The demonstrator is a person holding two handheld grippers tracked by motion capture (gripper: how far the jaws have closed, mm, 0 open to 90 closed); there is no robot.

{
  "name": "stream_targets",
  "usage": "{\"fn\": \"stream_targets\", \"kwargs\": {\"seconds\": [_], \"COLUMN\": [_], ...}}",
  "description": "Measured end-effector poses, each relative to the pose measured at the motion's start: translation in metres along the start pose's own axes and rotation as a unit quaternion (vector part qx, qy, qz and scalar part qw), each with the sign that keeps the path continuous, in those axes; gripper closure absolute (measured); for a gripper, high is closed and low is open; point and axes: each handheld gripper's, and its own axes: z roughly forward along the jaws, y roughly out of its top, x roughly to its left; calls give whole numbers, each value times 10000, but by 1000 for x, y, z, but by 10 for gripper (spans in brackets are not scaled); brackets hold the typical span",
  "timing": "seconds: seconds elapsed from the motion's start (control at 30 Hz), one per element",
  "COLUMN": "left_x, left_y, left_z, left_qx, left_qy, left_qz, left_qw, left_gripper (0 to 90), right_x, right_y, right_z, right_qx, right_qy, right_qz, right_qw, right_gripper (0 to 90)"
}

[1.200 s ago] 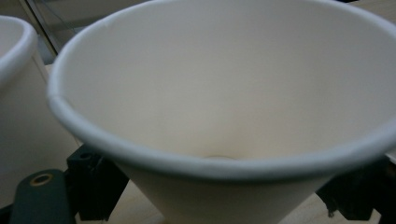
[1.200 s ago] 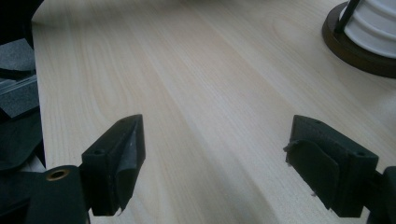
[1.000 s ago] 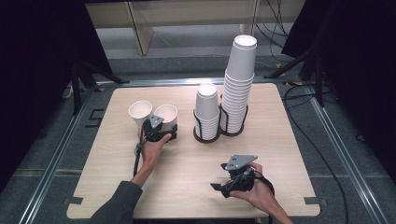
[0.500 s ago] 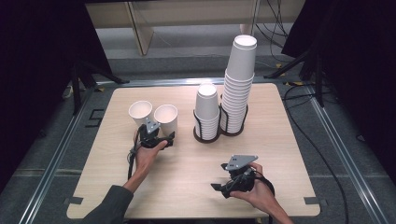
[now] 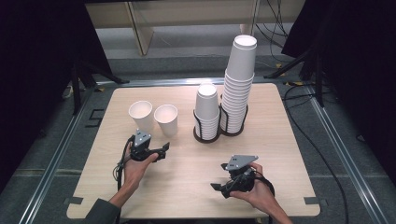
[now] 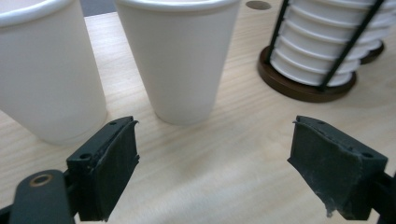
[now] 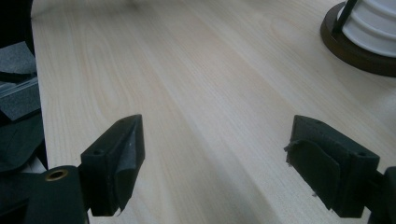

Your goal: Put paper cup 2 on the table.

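Ahead of the left tool [image 6: 215, 163], both paper cups [image 6: 180, 56] lose their rims to the top edge — the left one also its side. The cup stack in its rack [image 6: 322, 51], ahead and right, is cut off above — cup count untellable.

Two white paper cups, left cup [image 5: 140, 114] and right cup [image 5: 166, 119], both upright, mouths open and empty, standing side by side, nearly touching, on the pale wooden table [image 5: 187, 182], left of centre

Left gripper [image 5: 159, 150] sits near two upright cups [image 5: 166, 119]; right gripper [image 5: 224, 179] well apart.
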Motion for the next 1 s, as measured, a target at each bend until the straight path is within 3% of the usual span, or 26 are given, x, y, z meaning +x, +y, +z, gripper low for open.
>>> {"fn": "stream_targets", "kwargs": {"seconds": [0.2,0.23,0.57,0.6,0.73,1.0], "left_x": [-10,-11,-27,-29,-34,-43], "left_y": [-4,-4,-16,-17,-24,-34], "left_z": [-20,-23,-47,-49,-55,-61], "left_qx": [-78,-98,-174,-164,-216,-261], "left_qy": [-182,-200,-560,-570,-706,-1027], "left_qz": [131,144,206,214,298,344], "left_qw": [9997,9996,9981,9980,9968,9938], "left_gripper": [143,143,143,143,143,143], "right_x": [1,2,0,2,2,2], "right_y": [-1,-1,-2,-3,-3,-4], "right_z": [0,-1,-3,-4,-4,-5], "right_qx": [3,20,-79,-37,-92,-249], "right_qy": [9,35,-10,17,25,21], "right_qz": [28,121,87,213,141,245], "right_qw": [10000,9999,9999,9998,9999,9994], "right_gripper": [198,198,196,195,188,163]}}
